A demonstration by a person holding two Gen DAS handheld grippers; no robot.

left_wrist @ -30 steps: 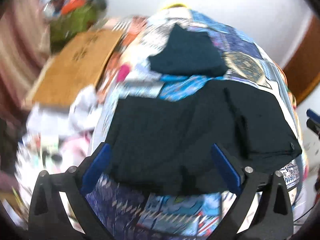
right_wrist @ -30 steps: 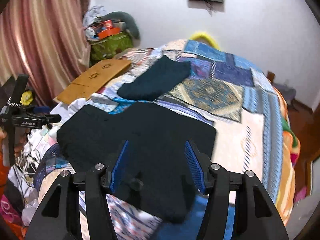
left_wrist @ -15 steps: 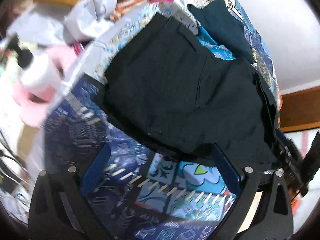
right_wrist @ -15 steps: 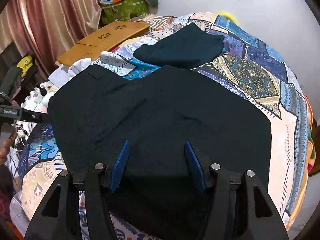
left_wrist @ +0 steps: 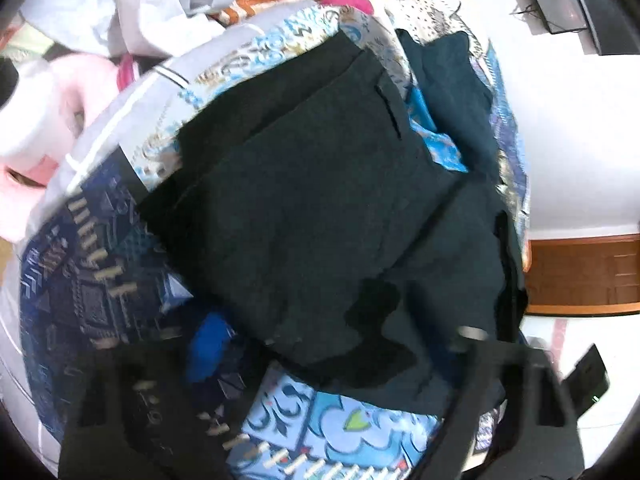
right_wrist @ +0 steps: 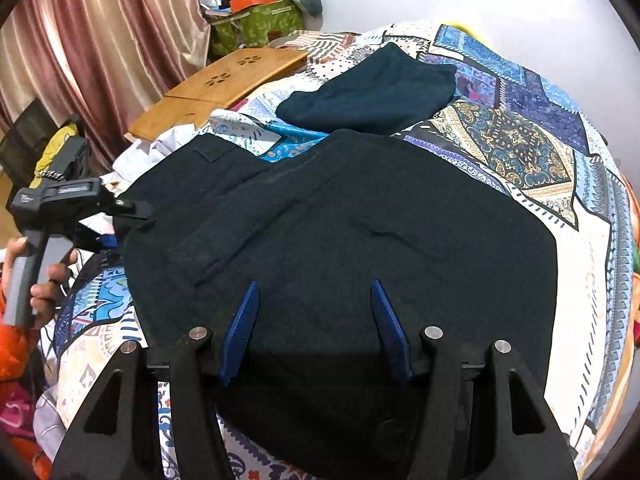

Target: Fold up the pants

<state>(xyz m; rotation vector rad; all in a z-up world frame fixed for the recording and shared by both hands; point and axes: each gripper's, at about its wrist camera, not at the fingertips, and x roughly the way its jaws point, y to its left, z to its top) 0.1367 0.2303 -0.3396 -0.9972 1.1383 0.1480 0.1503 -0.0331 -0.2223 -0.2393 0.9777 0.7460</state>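
Black pants (right_wrist: 360,232) lie spread and partly folded on a patchwork bedspread (right_wrist: 520,148). They fill the middle of the left wrist view (left_wrist: 320,200) too. My right gripper (right_wrist: 314,312) is open, its blue pads just above the near part of the pants. My left gripper (left_wrist: 332,356) is open at the pants' left edge, blurred by motion; its right finger is hidden by the cloth. It also shows in the right wrist view (right_wrist: 120,216), held in a hand.
A second dark folded garment (right_wrist: 372,88) lies farther back on the bed. A wooden lap tray (right_wrist: 224,88), white cloth (left_wrist: 168,4) and a green box of clutter (right_wrist: 256,20) sit left of the bed. Curtains (right_wrist: 100,60) hang at left.
My left gripper has swung down and in to the pants' left edge. My right gripper has come lower and closer over the pants.
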